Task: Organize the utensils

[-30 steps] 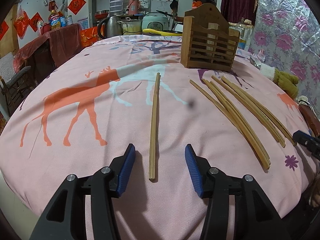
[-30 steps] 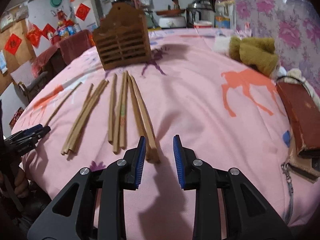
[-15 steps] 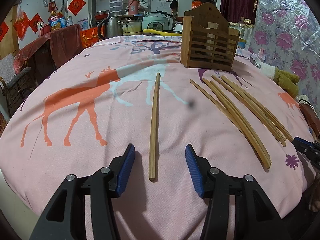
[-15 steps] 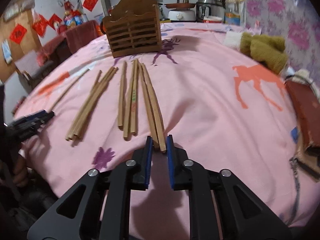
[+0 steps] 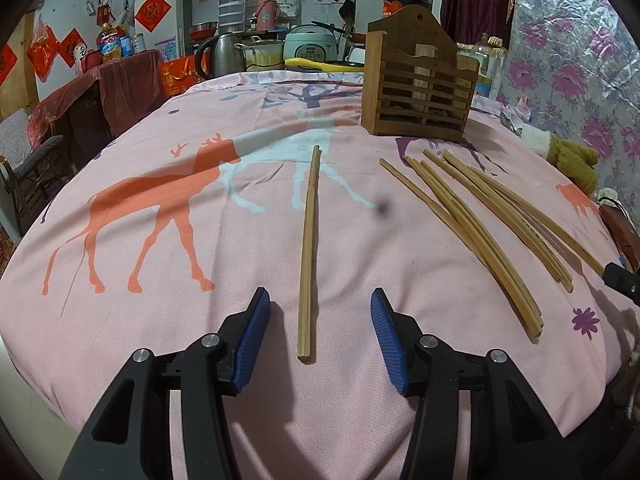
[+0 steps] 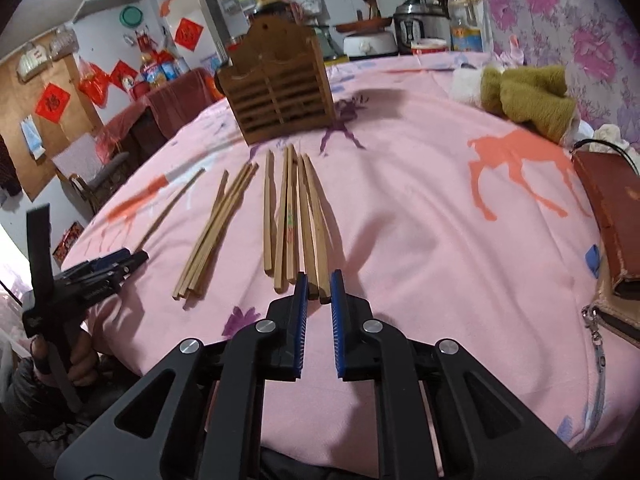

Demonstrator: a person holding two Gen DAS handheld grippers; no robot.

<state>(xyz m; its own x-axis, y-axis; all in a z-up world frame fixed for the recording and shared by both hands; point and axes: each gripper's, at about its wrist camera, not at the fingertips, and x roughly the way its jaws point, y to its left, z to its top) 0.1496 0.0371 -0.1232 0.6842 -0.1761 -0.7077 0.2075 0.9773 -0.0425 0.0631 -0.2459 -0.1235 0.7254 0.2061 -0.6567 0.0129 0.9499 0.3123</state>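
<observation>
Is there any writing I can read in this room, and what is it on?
Red diamond paper on the white cupboard: one Chinese character, too blurred to read.
Red diamonds on the wall: one character each, unreadable.
Bottle label behind the wooden holder: too small.
Chopstick marking: too small.

On the worktop the slatted holder stands at the far side, with the chopsticks lying in front of it, their ends toward it. One chopstick lies alone to the left, between the left hand-held gripper's fingers; the bundle of chopsticks lies well apart to its right. The right hand-held gripper sits at the bundle's near right end, and a book lies at the worktop's right edge.
</observation>
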